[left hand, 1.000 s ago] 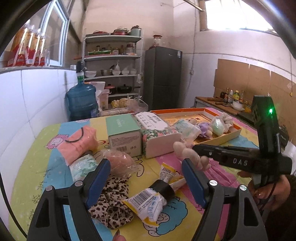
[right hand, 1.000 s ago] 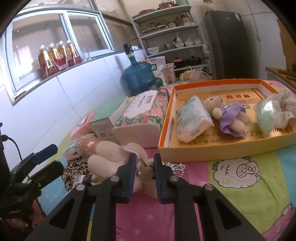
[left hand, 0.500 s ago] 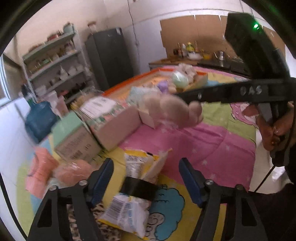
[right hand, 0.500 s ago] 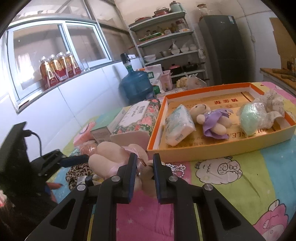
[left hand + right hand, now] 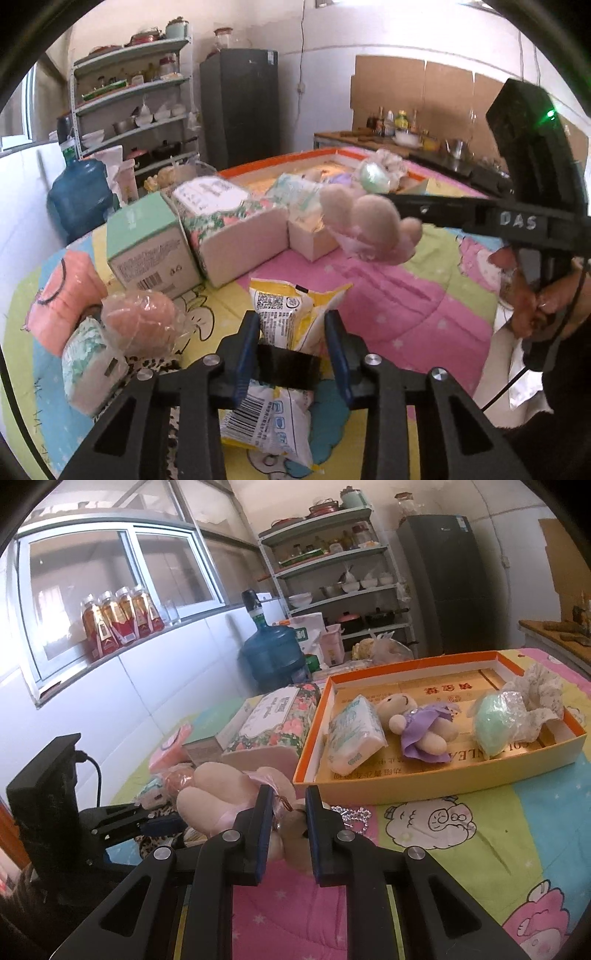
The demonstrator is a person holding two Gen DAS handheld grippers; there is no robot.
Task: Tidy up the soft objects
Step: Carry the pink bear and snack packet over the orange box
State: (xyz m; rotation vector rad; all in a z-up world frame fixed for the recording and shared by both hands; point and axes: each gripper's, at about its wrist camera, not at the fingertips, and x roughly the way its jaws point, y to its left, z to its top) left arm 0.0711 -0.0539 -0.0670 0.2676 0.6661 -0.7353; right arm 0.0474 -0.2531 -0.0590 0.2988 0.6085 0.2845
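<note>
Closing on the yellow snack packet point(image 5: 284, 332), left tongs point(image 5: 293, 345) at 6 o'clock of the left view; packet between the narrowing jaws, black band point(image 5: 286, 365) round its middle, pad contact not certain. Step in hand, as judged: second pickup while the first toy is carried.

Clamped tight on a pink plush bear point(image 5: 236, 797), right tongs point(image 5: 288, 830) at 6 o'clock of the right view; bear lifted clear of the bench point(image 5: 461, 834) and hanging at 1 o'clock of the left view. Bead chain point(image 5: 351, 816) trailing just beside the bear.

Next move, as judged: carrying the bear toward 1 o'clock, over the near wall of the orange tray point(image 5: 443, 779), and releasing it onto a bare patch; left tongs finishing the grip before lifting, since a crinkly packet may slip.

Already in the tray: tissue pack point(image 5: 352, 738), purple-dressed bear point(image 5: 421, 727), green sponge in wrap point(image 5: 498, 723). Remaining on the bench, at 9 to 10 o'clock of the left view: wrapped pink sponge point(image 5: 138, 321), small tissue pack point(image 5: 92, 365), pink cloth bundle point(image 5: 62, 302), leopard-print fabric point(image 5: 155, 365). Beyond them, green box point(image 5: 147, 240) and floral tissue box point(image 5: 236, 225).

Hard to make out: bear's face and grip point, hidden behind the right jaws; leopard fabric largely covered; packet's lower end cut off by the left tongs; far tray corner lost to fisheye bend.
</note>
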